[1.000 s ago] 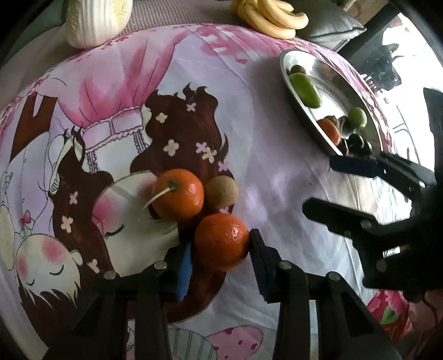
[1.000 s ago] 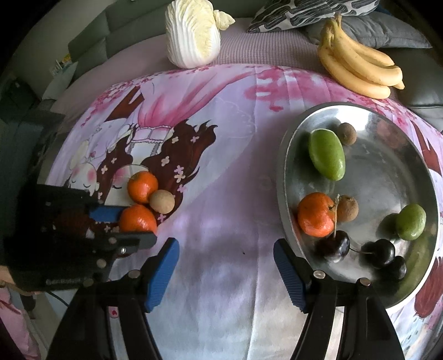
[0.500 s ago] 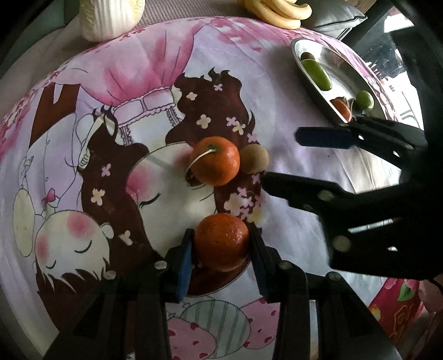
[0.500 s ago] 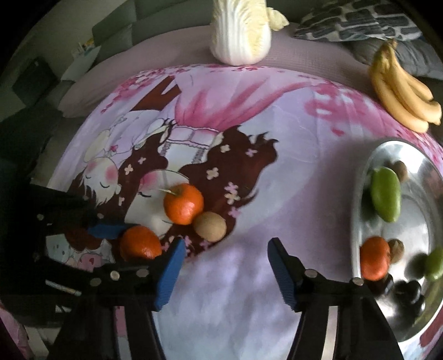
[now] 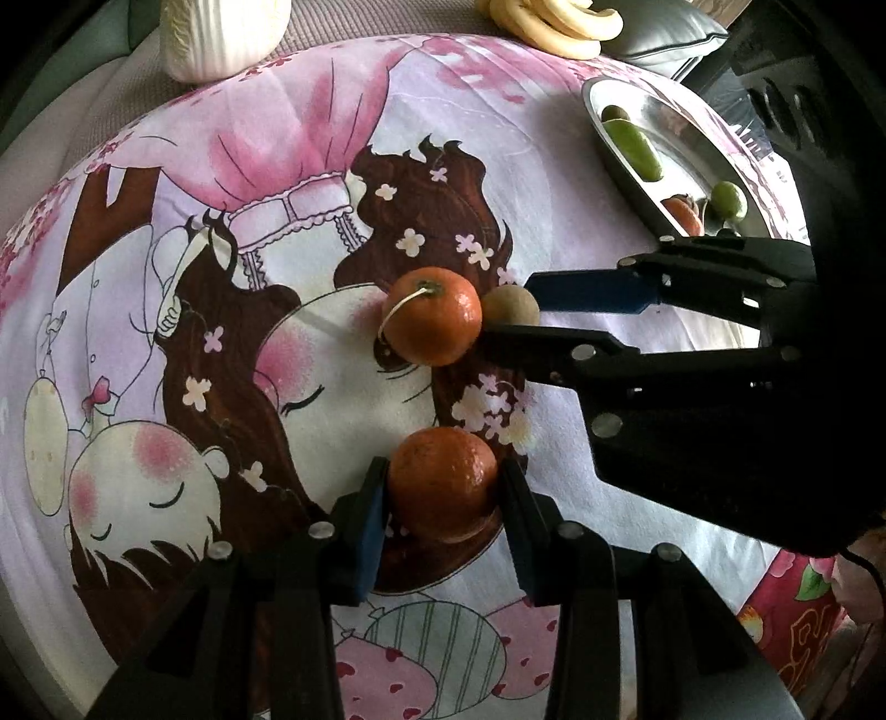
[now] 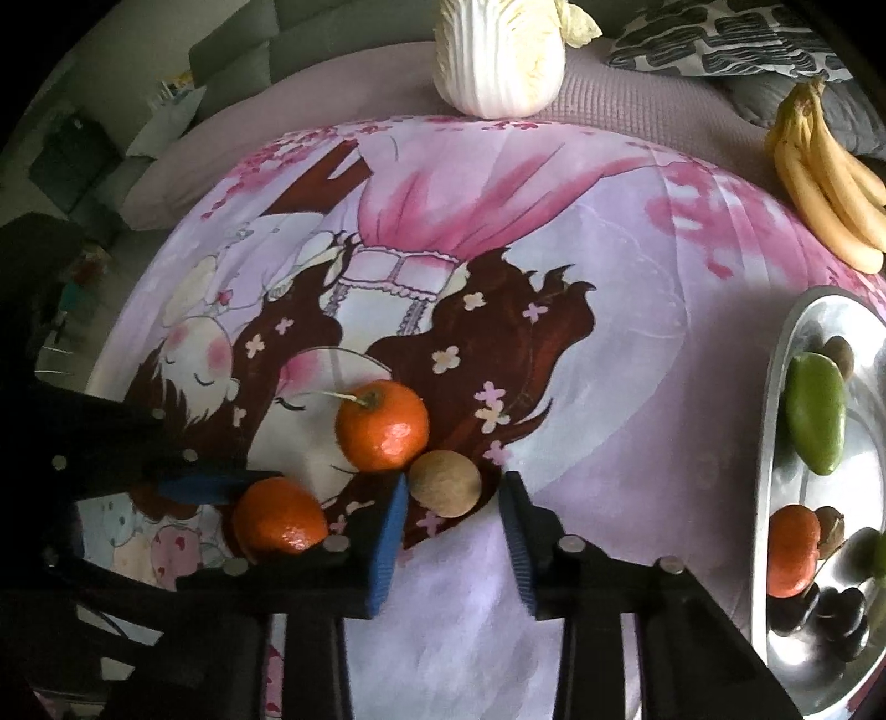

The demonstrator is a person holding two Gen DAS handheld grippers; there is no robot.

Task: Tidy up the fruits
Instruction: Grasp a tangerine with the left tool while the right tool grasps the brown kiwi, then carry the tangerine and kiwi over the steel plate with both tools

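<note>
My left gripper (image 5: pixel 442 490) is shut on an orange tangerine (image 5: pixel 441 481), held just above the pink cartoon bedsheet; the same tangerine shows in the right wrist view (image 6: pixel 279 516). A second tangerine with a stem (image 5: pixel 433 324) (image 6: pixel 383 425) and a small brown fruit (image 5: pixel 510 305) (image 6: pixel 444 483) lie touching each other on the sheet. My right gripper (image 6: pixel 453 501) is open, its fingers on either side of the brown fruit. A steel tray (image 6: pixel 775 454) at the right holds a green mango (image 6: pixel 815 412), a tangerine, brown fruits and dark cherries.
A napa cabbage (image 6: pixel 498 55) stands at the far edge of the sheet. A bunch of bananas (image 6: pixel 830 183) lies at the far right beside grey cushions (image 6: pixel 720 44). The tray also shows in the left wrist view (image 5: pixel 637 177).
My left gripper has pulled its tangerine back from the other two fruits. My right gripper has moved left from the tray to straddle the brown fruit.
</note>
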